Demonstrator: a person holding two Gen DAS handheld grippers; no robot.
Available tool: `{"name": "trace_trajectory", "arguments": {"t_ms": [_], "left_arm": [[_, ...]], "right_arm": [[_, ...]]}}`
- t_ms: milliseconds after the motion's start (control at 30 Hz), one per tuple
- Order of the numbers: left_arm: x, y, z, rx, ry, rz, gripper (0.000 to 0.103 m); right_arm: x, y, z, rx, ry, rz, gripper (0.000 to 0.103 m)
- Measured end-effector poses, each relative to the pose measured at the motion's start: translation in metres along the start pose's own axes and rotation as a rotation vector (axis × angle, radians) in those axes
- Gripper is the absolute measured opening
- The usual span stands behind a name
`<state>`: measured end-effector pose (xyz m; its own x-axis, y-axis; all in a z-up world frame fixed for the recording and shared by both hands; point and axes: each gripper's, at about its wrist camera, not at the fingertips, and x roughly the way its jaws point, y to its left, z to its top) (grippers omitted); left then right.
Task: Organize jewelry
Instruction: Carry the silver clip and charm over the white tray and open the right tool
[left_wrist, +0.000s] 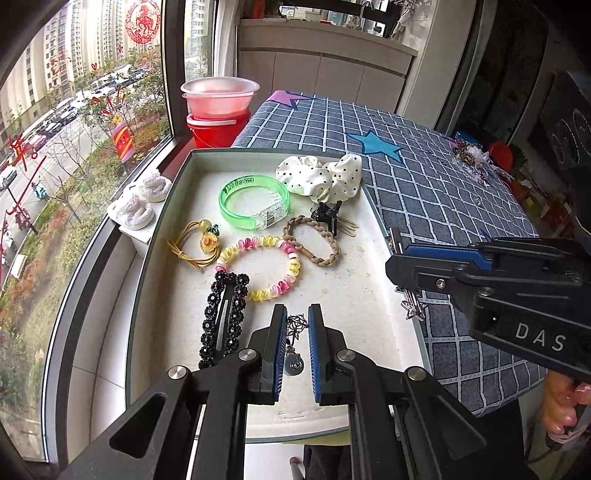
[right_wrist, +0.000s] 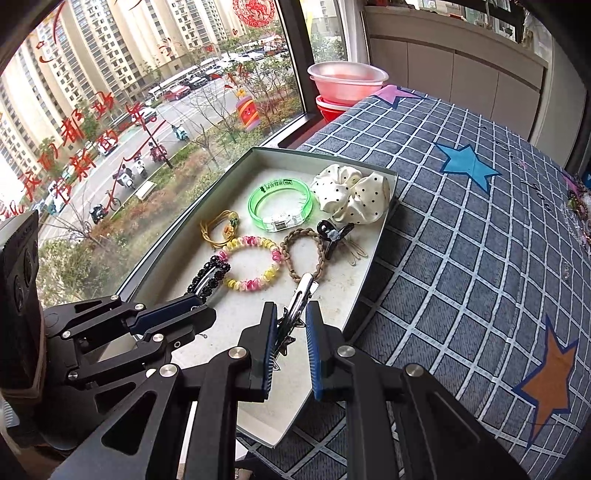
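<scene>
A shallow white tray (left_wrist: 192, 155) holds several pieces: green bangle (left_wrist: 254, 202), polka-dot scrunchie (left_wrist: 321, 176), pink-yellow bead bracelet (left_wrist: 260, 266), braided hair tie (left_wrist: 312, 240), yellow flower tie (left_wrist: 197, 242), black beaded clip (left_wrist: 223, 317). My left gripper (left_wrist: 297, 332) hangs over the tray's near end with a small silver pendant (left_wrist: 294, 347) between its fingers; the jaws stand slightly apart. My right gripper (right_wrist: 290, 332) holds a silver star hair clip (right_wrist: 301, 295) over the tray's right edge; it also shows in the left wrist view (left_wrist: 410, 291).
The tray (right_wrist: 369, 273) lies on a blue checked cloth with stars (right_wrist: 480, 240) beside a window. A red bucket with a bowl (left_wrist: 218, 110) stands behind. More jewelry (left_wrist: 472, 155) lies at the far right of the cloth. White slippers (left_wrist: 138, 203) sit on the sill.
</scene>
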<state>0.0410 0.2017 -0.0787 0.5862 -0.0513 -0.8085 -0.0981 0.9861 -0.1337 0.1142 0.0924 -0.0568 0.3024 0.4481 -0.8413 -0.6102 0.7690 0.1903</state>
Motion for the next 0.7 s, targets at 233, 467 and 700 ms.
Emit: {"name": "trace_trajectory", "arguments": {"t_ms": [233, 467, 700], "left_arm": [[0.018, 0.005, -0.003, -0.003, 0.050, -0.001, 0.019], [0.031, 0.006, -0.007, 0.003, 0.092, 0.010, 0.019], [0.037, 0.006, -0.010, 0.014, 0.099, 0.036, 0.019]], "right_arm": [[0.024, 0.000, 0.002, 0.001, 0.056, 0.030, 0.017], [0.048, 0.001, 0.005, -0.012, 0.113, 0.037, 0.017], [0.070, 0.001, 0.009, -0.030, 0.167, 0.027, 0.017]]}}
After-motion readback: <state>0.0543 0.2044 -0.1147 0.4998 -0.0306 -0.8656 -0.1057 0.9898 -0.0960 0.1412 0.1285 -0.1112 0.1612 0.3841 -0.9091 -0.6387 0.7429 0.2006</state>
